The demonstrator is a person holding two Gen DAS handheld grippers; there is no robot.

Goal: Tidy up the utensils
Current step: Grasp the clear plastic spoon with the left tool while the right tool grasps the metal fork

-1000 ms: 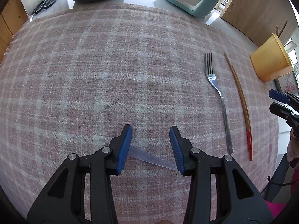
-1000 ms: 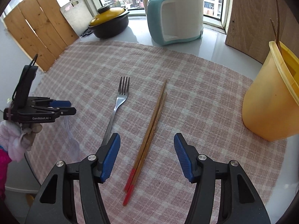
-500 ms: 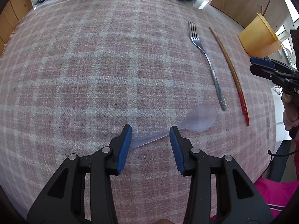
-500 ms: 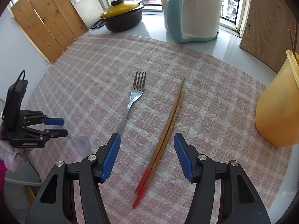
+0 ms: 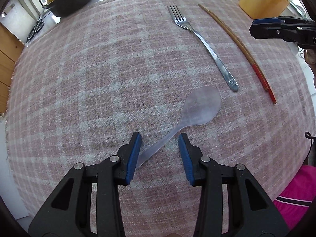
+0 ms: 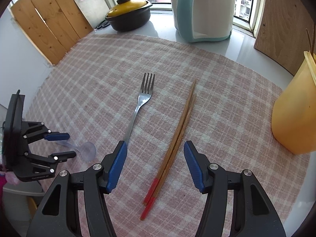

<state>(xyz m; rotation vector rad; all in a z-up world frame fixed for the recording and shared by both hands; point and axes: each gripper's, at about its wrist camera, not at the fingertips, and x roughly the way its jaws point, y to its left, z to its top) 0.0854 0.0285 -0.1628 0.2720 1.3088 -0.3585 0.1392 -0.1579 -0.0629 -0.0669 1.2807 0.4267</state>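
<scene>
1. Left wrist view: the left gripper [image 5: 160,154] has just been closing, yet its jaws stand apart around the handle of the clear plastic spoon [image 5: 199,108]. The handle crosses the gap slantwise, its end by the left pad, bowl at centre-right of the frame just below the fork [image 5: 205,45].
2. Risk: gripped by one corner, the thin handle could pivot or slip free, and the bowl could knock the fork.
3. The right gripper [image 6: 155,165] is open and empty, with the chopsticks [image 6: 177,138] lying in the gap between its jaws.
4. Hard to make out: whether the spoon rests on the checked cloth [image 5: 88,79] or hangs above it; the yellow container [image 6: 292,118] is cut off at the right edge.
</scene>
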